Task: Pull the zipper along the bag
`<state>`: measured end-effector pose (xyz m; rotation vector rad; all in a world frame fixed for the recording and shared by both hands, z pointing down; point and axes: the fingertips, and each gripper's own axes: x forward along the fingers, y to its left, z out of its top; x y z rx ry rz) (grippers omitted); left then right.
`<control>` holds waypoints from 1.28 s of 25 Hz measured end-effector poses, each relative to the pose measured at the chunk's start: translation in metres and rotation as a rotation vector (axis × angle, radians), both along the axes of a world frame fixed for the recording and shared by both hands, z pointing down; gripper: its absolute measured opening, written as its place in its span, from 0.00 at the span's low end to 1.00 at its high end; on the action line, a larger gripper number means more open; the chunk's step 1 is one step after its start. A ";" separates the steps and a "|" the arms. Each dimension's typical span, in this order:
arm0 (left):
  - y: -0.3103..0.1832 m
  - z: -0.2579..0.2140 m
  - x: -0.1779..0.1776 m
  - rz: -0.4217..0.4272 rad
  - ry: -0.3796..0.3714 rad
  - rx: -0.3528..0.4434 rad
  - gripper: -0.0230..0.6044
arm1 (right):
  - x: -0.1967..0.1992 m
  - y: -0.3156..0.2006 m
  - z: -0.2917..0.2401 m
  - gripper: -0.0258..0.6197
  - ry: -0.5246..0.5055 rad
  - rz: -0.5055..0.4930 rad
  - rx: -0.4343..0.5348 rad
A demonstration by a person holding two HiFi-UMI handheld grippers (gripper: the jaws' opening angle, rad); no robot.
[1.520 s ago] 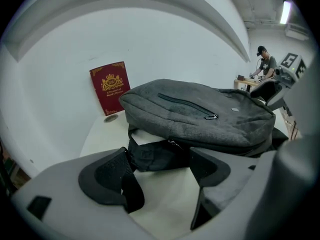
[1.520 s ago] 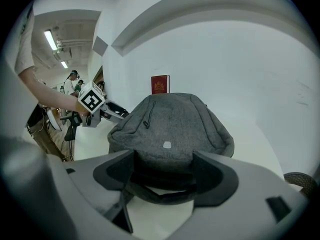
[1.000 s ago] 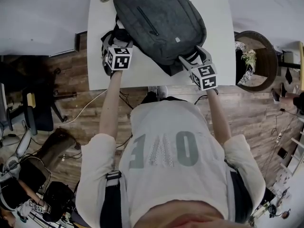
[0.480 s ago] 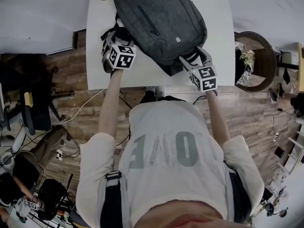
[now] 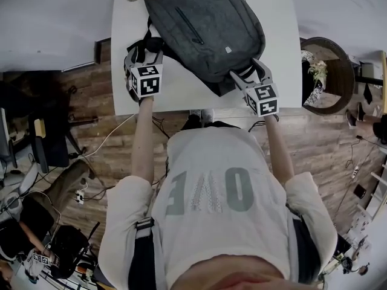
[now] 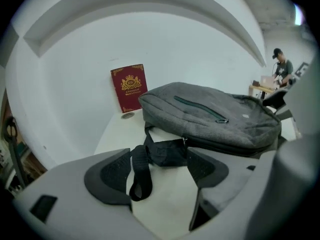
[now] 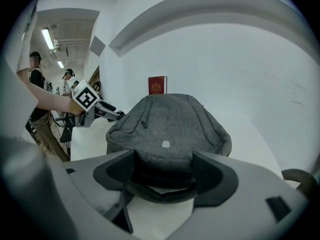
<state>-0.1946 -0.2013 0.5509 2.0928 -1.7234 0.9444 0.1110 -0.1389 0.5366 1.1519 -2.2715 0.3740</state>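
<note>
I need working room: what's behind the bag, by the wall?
A red book stands against the wall, a small round disc before it. The bag hides the table just past its far end.

Backpack (image 5: 202, 26) on table (image 5: 121, 41), booklet (image 6: 129, 88) behind it at table's far edge

Lab or office: white table (image 5: 275, 17), office chair (image 5: 51, 144), floor cables (image 5: 109, 136).

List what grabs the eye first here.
A grey bag fills most of the white table. The left claw is open with the bag's black strap between its jaws; the right claw is open at the bag's near end. A red book stands against the far wall.
</note>
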 end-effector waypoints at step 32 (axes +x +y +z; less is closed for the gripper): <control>-0.008 0.029 0.042 0.341 0.130 -0.179 0.37 | -0.002 0.004 -0.003 0.60 0.000 0.049 0.014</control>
